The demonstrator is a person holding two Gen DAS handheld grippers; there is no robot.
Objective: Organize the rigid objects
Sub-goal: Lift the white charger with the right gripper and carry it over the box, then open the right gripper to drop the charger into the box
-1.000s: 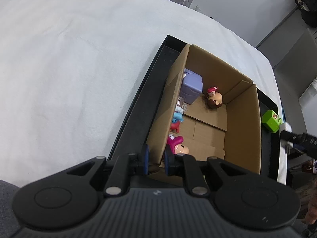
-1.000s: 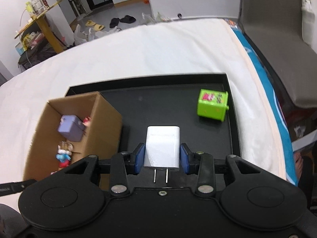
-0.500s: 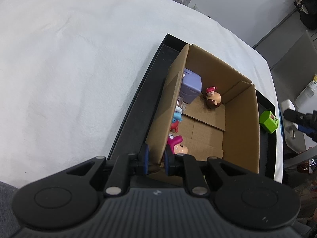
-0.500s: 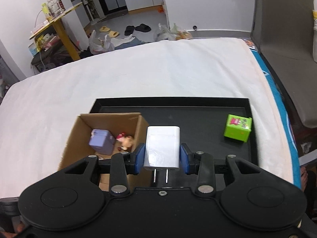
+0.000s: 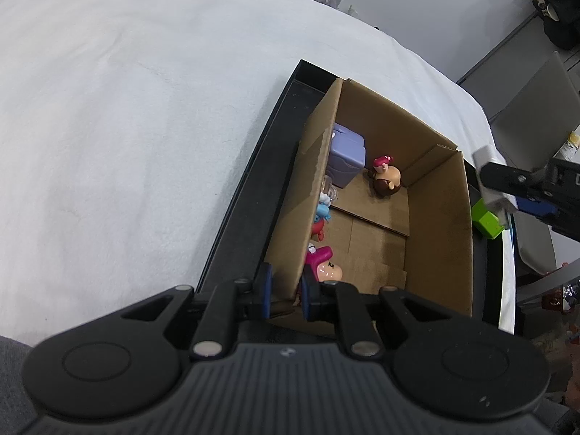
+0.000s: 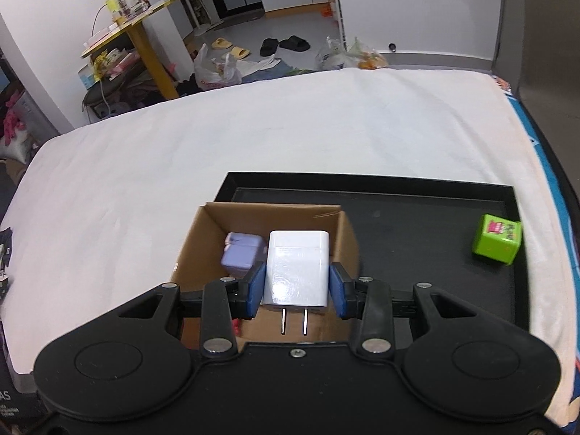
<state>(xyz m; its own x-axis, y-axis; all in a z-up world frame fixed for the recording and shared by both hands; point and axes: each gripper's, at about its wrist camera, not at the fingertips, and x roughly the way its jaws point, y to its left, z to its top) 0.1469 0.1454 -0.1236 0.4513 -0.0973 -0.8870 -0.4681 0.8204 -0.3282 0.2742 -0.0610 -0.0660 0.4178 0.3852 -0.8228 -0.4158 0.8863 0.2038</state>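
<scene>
The left gripper (image 5: 284, 291) is pinching the near corner of the box (image 5: 440, 217), its blue fingers (image 5: 264, 290) closed narrow on the cardboard wall, one outside and one inside. The box is sitting open on the left part of a black tray (image 6: 417, 224), which is lying on a table (image 6: 253, 137) covered with a white cloth.

The right gripper (image 6: 296, 290) is gripping a white charger (image 6: 296, 266) by its sides, prongs pointing back toward the camera. In the right wrist view the charger is hanging over the open box; in the left wrist view it (image 5: 489, 177) is showing at the box's far right edge, in front of the green cube, with the right gripper (image 5: 525, 195) reaching in from the right.

Inside the box a lilac adapter (image 5: 344, 159) is lying against the far-left wall, a brown-haired figurine (image 5: 386, 179) is resting near the far corner, a blue and red figurine (image 5: 320, 217) is leaning along the left wall, and a pink figurine (image 5: 324, 264) is lying just beside the left fingers.

A green cube (image 6: 496, 243) is standing on the tray's right side, well apart from the box.
</scene>
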